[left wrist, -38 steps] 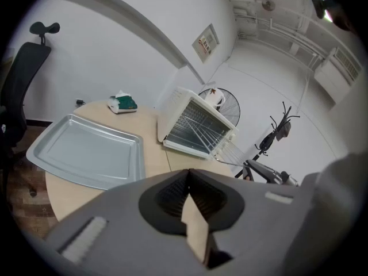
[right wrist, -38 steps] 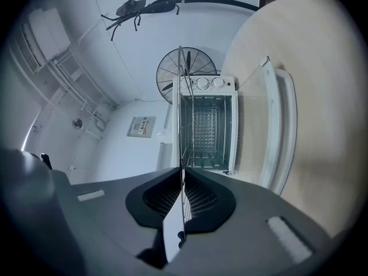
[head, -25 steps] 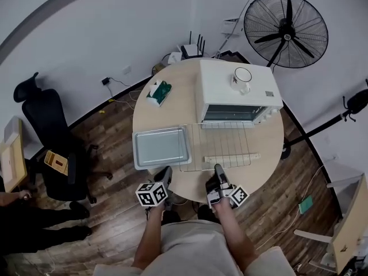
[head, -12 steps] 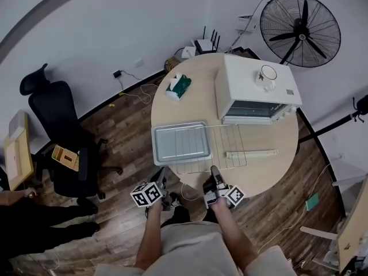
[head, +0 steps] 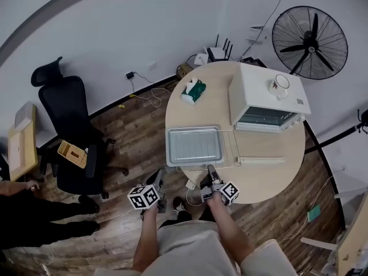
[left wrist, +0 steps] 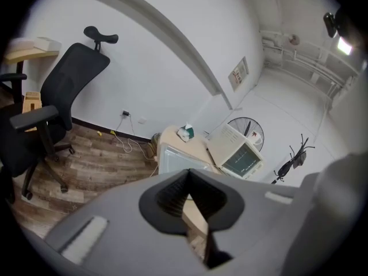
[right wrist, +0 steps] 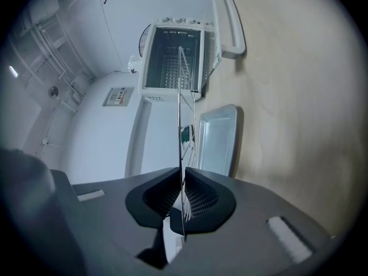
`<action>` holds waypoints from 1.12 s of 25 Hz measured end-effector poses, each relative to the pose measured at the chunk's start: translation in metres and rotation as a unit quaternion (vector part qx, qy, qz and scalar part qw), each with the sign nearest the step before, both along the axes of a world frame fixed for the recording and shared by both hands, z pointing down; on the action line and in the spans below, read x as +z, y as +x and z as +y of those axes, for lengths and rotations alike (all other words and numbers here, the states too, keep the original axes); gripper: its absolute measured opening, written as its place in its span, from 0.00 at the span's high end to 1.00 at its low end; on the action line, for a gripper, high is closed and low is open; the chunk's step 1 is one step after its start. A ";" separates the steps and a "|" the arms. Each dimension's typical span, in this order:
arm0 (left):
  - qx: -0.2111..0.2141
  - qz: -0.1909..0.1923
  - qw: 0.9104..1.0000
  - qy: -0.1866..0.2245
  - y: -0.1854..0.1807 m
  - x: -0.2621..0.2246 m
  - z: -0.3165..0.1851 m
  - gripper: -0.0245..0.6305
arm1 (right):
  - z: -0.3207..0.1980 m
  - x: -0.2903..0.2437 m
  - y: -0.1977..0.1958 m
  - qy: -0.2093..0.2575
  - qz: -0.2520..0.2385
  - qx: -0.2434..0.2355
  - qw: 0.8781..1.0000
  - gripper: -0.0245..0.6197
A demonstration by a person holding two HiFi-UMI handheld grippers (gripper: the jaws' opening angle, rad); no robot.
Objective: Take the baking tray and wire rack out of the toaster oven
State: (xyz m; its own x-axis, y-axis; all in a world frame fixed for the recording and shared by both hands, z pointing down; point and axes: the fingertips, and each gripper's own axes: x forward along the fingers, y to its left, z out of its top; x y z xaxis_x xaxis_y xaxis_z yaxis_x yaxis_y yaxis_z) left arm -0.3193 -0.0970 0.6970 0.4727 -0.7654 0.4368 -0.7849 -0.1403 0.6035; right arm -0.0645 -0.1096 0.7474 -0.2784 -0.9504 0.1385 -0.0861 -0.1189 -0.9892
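Observation:
The white toaster oven (head: 267,96) stands at the table's far right, and its door (head: 261,160) lies open. Flat on the table in front of me rests the grey baking tray (head: 194,145). The wire rack (head: 230,149) overlaps the tray's right side, clear of the oven. My right gripper (head: 210,169) is shut on the rack's near edge. In the right gripper view the rack (right wrist: 180,96) runs edge-on from between the pads of the right gripper (right wrist: 179,177) toward the oven (right wrist: 172,59). Off the table's near-left edge my left gripper (head: 162,174) is shut and holds nothing; in its own view the left gripper (left wrist: 187,173) points at the tray (left wrist: 172,157).
A mug (head: 280,83) sits on top of the oven and a tissue box (head: 194,91) stands at the table's (head: 253,180) far left. A black office chair (head: 72,131) stands on the wood floor to the left. A floor fan (head: 310,39) stands behind the oven.
The right gripper has dragged the wire rack away from the oven, toward the table's near edge and onto the tray. Both grippers have drawn back toward me, the left one off the table.

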 end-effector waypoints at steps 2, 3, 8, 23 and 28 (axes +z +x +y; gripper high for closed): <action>-0.004 -0.007 1.000 0.005 -0.011 -0.003 0.002 0.88 | -0.005 0.008 -0.006 -0.009 0.000 -0.001 1.000 0.93; -0.008 -0.009 1.000 0.006 -0.017 -0.003 0.004 0.88 | -0.009 0.012 -0.010 -0.009 -0.002 -0.002 1.000 0.93; -0.019 -0.013 1.000 -0.003 -0.039 0.001 0.010 0.88 | -0.017 0.033 -0.024 -0.036 -0.005 -0.006 0.999 0.94; -0.014 -0.020 1.000 0.006 -0.047 -0.005 0.002 0.88 | -0.010 0.075 -0.081 -0.211 0.019 -0.179 0.961 0.90; -0.007 -0.022 1.000 0.005 -0.044 -0.005 0.002 0.88 | 0.000 0.080 -0.097 -0.218 -0.009 -0.234 0.947 0.82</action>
State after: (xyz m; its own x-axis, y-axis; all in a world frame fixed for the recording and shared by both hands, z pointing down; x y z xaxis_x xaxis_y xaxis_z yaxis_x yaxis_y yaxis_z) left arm -0.3631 -0.0955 0.6922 0.4422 -0.7764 0.4492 -0.8123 -0.1343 0.5676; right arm -0.1611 -0.1100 0.8272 -0.6615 -0.5751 0.4813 -0.2146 -0.4698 -0.8563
